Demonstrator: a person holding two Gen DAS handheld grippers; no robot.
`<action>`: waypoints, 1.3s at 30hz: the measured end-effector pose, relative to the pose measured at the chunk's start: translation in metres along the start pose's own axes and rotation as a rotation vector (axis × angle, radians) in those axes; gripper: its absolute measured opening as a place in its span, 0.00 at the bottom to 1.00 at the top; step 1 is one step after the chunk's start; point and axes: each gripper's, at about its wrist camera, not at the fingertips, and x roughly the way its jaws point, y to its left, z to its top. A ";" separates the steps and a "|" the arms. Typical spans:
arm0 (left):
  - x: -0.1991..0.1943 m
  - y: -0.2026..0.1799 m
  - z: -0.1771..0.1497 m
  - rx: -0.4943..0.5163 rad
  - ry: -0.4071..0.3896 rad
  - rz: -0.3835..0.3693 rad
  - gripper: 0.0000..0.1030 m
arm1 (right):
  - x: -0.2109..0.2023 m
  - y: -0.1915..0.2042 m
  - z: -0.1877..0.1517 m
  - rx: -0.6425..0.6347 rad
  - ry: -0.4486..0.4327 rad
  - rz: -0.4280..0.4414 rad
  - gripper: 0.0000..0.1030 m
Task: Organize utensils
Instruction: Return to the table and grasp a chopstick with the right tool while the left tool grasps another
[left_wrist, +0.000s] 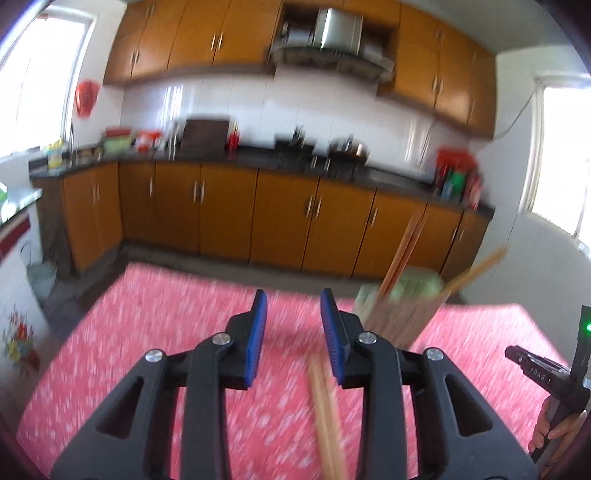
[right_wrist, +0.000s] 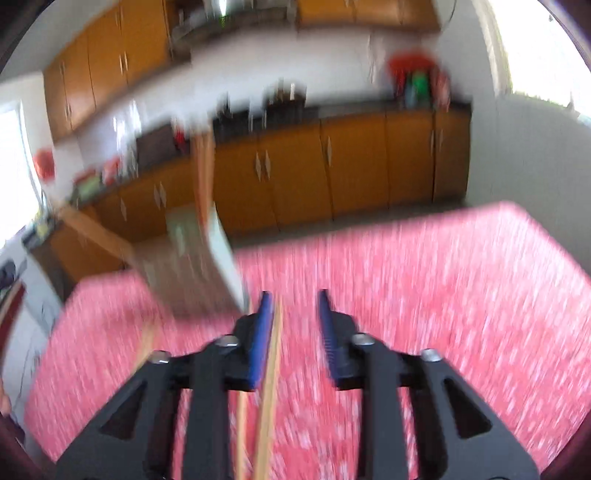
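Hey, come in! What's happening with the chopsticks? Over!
Both grippers, left gripper and right gripper, open, holding nothing. Loose chopsticks lie on the red tablecloth. Holder already has some. Nothing blocking, picture blurry.

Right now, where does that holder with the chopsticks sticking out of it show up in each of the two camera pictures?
Left wrist view: the holder stands right of centre, just beyond the left gripper's right-hand finger, chopsticks fanning up and right.
Right wrist view: the holder sits left of centre, beyond the right gripper's left-hand finger.
Shared landmark: the red tablecloth under it.

Red white-flecked tablecloth (left_wrist: 166, 332), tan chopsticks (left_wrist: 327, 413), pale green holder (left_wrist: 417, 286), orange-brown cabinets (left_wrist: 280, 218)
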 end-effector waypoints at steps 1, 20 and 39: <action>0.006 0.005 -0.010 -0.002 0.035 0.004 0.30 | 0.007 0.000 -0.011 -0.004 0.031 0.013 0.14; 0.054 -0.016 -0.114 0.022 0.347 -0.111 0.25 | 0.058 0.023 -0.056 -0.095 0.165 -0.112 0.07; 0.069 -0.042 -0.144 0.145 0.439 -0.092 0.13 | 0.043 0.010 -0.062 -0.079 0.166 -0.113 0.08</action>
